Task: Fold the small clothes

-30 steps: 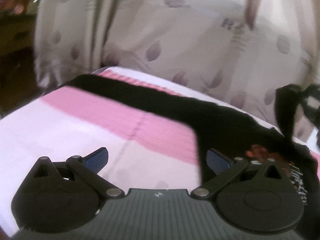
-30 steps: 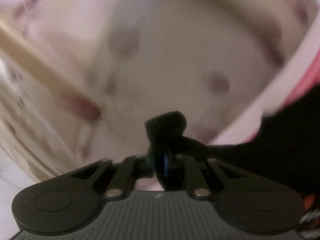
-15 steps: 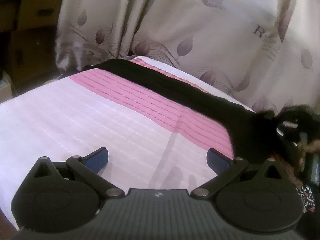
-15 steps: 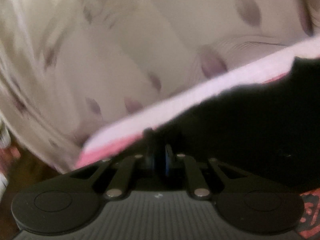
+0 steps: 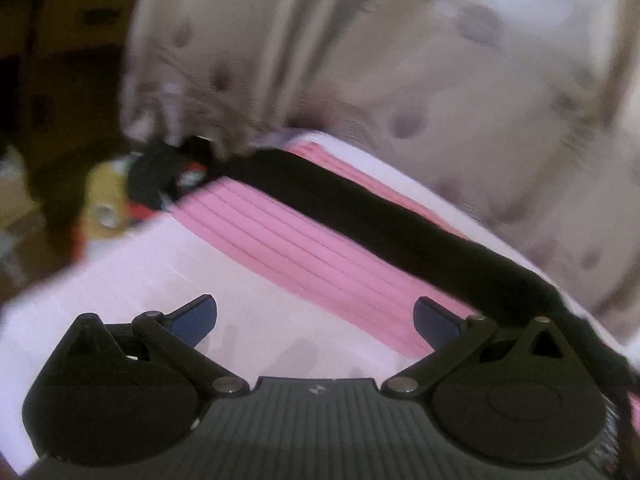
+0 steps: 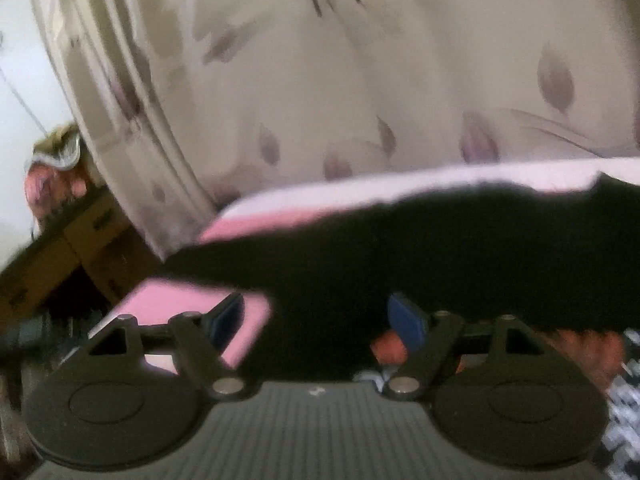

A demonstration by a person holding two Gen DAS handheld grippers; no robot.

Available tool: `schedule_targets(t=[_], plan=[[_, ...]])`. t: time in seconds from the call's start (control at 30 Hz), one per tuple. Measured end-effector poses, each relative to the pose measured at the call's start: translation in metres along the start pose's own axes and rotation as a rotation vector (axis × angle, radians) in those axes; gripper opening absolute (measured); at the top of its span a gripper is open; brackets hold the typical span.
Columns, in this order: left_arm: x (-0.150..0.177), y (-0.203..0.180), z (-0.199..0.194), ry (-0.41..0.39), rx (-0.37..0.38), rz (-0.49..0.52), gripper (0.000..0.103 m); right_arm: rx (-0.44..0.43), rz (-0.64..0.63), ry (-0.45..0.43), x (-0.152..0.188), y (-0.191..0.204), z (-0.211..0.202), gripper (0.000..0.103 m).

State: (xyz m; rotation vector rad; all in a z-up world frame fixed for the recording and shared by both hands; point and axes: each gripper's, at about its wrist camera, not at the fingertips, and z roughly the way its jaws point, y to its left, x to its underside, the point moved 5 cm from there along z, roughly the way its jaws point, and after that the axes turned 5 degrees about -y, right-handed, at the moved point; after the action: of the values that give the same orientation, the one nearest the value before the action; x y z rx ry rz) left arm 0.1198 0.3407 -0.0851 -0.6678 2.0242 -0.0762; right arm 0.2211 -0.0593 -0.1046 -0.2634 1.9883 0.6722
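A black garment [image 5: 380, 216] lies as a long dark band across the far side of a pink-and-white striped cloth [image 5: 280, 240]. My left gripper [image 5: 316, 316] is open above the pale part of that cloth, with nothing between its blue pads. In the right wrist view the black garment [image 6: 460, 248] fills the middle, and a red and white print [image 6: 592, 356] shows at its lower right. My right gripper [image 6: 318, 318] hangs over the garment's edge; its jaws are opening and the blue pads stand apart from the fabric.
A cream curtain with mauve leaf prints [image 5: 400, 60] hangs just behind the surface. Brown cardboard boxes [image 5: 60, 32] and a yellowish roll [image 5: 104, 200] sit off the left edge. Boxes [image 6: 80, 240] also show left in the right wrist view.
My right gripper was shut on black fabric and now stands apart from it, having rolled level. The left gripper has slid leftward along the cloth, staying open.
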Motion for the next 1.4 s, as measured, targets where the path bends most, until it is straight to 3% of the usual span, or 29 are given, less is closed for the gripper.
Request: schedule_targets(t=[0.1, 0.2, 0.27, 0.33, 0.53, 0.6, 0.63, 0.7, 0.77, 0.8, 0.83, 0.93, 1.07, 1.23, 1.4], plan=[[-0.03, 0.032, 0.03, 0.031, -0.031, -0.056, 0.103, 0.046, -0.017, 0.034, 0.025, -0.013, -0.015, 0.079], [-0.055, 0.071, 0.068, 0.097, 0.04, -0.236, 0.103, 0.066, 0.045, 0.055, 0.044, -0.029, -0.022, 0.079], [-0.07, 0.097, 0.097, 0.15, 0.087, -0.35, 0.103, 0.052, 0.09, 0.017, 0.044, -0.034, -0.029, 0.079], [-0.082, 0.121, 0.122, 0.191, 0.073, -0.431, 0.103, 0.065, 0.113, 0.003, 0.044, -0.037, -0.031, 0.08], [-0.076, 0.149, 0.188, 0.356, 0.148, -0.705, 0.097, 0.08, 0.098, 0.001, 0.046, -0.034, -0.028, 0.081], [-0.072, 0.148, 0.2, 0.377, 0.142, -0.714, 0.095, 0.084, 0.092, -0.002, 0.046, -0.033, -0.028, 0.081], [-0.072, 0.148, 0.205, 0.373, 0.155, -0.722, 0.091, 0.085, 0.093, -0.003, 0.046, -0.033, -0.028, 0.081], [-0.074, 0.145, 0.208, 0.332, 0.204, -0.747, 0.066, 0.084, 0.094, -0.004, 0.047, -0.034, -0.028, 0.081], [-0.08, 0.138, 0.209, 0.288, 0.225, -0.736, 0.026, 0.081, 0.099, -0.007, 0.047, -0.034, -0.027, 0.081], [-0.087, 0.133, 0.202, 0.241, 0.205, -0.707, 0.019, 0.08, 0.101, -0.011, 0.047, -0.035, -0.028, 0.081], [-0.095, 0.124, 0.197, 0.2, 0.184, -0.654, 0.004, 0.077, 0.104, -0.015, 0.047, -0.035, -0.028, 0.081], [-0.127, 0.081, 0.154, 0.04, 0.231, -0.481, 0.003, 0.061, 0.133, -0.036, 0.046, -0.039, -0.03, 0.081], [-0.153, -0.013, 0.089, -0.048, 0.377, -0.315, 0.003, 0.044, 0.237, -0.093, 0.044, -0.053, -0.039, 0.081], [-0.144, -0.165, 0.028, -0.005, 0.586, -0.151, 0.003, 0.044, 0.379, -0.166, 0.04, -0.075, -0.055, 0.081], [-0.084, -0.312, 0.002, 0.111, 0.751, -0.002, 0.003, -0.003, 0.479, -0.235, 0.04, -0.089, -0.089, 0.081]])
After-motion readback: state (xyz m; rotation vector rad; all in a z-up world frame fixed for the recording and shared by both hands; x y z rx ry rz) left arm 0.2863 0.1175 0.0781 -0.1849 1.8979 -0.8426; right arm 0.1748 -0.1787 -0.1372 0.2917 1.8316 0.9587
